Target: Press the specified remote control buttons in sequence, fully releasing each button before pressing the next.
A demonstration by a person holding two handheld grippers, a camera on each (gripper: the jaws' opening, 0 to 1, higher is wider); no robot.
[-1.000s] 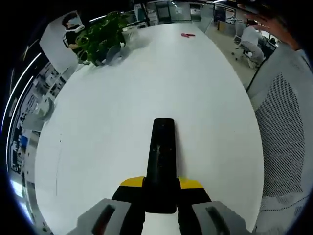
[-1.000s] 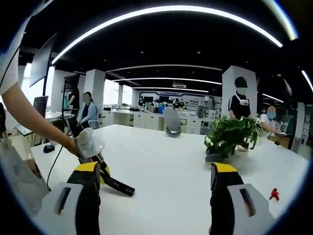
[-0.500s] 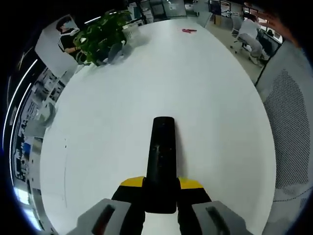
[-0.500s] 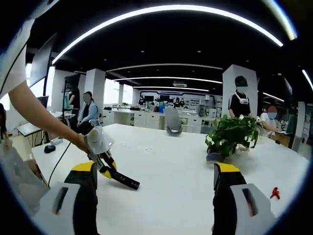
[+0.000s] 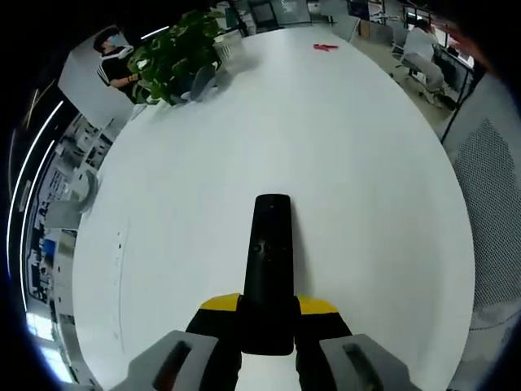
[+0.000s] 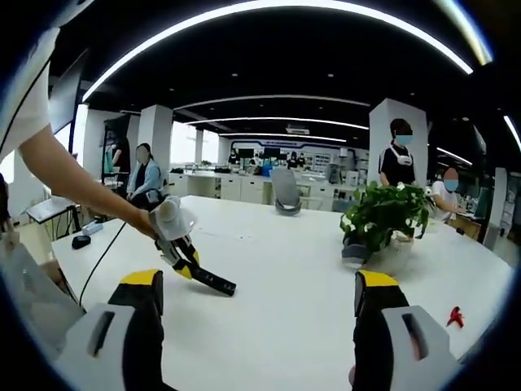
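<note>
long slim black plastic remote control [image 5: 268, 269] clamped at its near end by left gripper [image 5: 267, 326], long axis pointing away over white oval table [image 5: 187, 195] toward green potted plant [image 5: 175, 53], right gripper [image 6: 256, 305] jaws wide apart above the table, no readable writing

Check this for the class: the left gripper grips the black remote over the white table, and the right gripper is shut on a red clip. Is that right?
Not quite. The right gripper is open and holds nothing, as the right gripper view shows; the red clip lies on the table. The left gripper does grip the remote.

You're in an open-plan office: big white table [image 6: 277, 277], potted plant [image 6: 383, 218] and desk chair [image 6: 285, 191] beyond your fingers, seated staff.
</note>
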